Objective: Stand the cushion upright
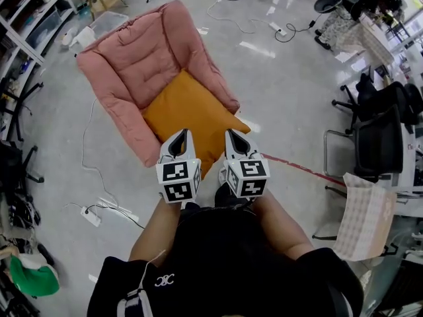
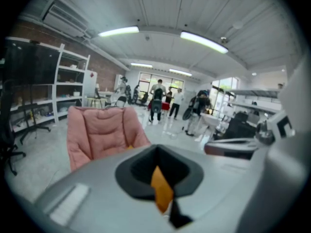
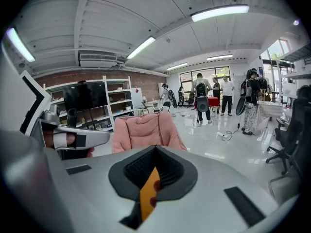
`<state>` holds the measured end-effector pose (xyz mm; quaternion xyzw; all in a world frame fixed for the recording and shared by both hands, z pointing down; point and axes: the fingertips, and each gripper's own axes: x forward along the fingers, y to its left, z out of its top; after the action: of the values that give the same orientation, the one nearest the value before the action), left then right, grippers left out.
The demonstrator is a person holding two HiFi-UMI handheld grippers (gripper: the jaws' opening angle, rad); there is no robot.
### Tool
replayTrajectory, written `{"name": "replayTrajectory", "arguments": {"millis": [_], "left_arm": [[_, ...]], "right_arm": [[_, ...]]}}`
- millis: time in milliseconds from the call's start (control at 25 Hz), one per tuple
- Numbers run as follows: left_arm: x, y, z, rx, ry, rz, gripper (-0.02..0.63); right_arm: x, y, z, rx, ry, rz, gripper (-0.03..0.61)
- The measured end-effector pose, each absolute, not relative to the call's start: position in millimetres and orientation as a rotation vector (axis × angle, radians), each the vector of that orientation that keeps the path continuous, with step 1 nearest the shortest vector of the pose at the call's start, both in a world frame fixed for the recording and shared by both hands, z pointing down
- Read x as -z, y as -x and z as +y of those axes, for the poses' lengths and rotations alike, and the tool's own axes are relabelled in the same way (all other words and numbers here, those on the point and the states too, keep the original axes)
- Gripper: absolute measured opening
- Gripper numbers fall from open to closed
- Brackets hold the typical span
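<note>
Orange cushion lay flat on the seat of the pink floor chair, one corner hanging over the chair's front edge toward the person; not yet stood up. Lying flat like that, its near edge was the obvious place to get hold of it, which probably explains why both tools were brought in from that side. Left gripper and right gripper sat side by side, just apart, tips over the cushion's near part. Whether they touched the fabric could not be told from above. Both had their jaws closed together with nothing pinched (each gripper view showed only a thin orange sliver through the slit between them, likely the cushion beyond). Judged: they would need to open before any grab. Both forearms reached forward from the body, roughly parallel, tools tilted gently downward, marker cubes facing up toward the head camera. Chair back rose beyond the cushion, a likely rest for it.
</note>
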<state>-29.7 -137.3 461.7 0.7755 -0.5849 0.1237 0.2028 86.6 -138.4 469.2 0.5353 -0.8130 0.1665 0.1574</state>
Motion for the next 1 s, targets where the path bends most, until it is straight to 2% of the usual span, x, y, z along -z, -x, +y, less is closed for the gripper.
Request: {"name": "replayTrajectory", "arguments": {"millis": [360, 1000], "left_arm": [[-499, 2, -154, -0.397, -2.008, -1.666, -0.003], [-594, 19, -122, -0.577, -1.813, -1.627, -0.003]], "right_arm": [[-530, -125, -167, -0.572, -1.384, -2.278, -0.011], [-753, -108, -135, -0.464, -0.947, -2.073, -0.011]]}}
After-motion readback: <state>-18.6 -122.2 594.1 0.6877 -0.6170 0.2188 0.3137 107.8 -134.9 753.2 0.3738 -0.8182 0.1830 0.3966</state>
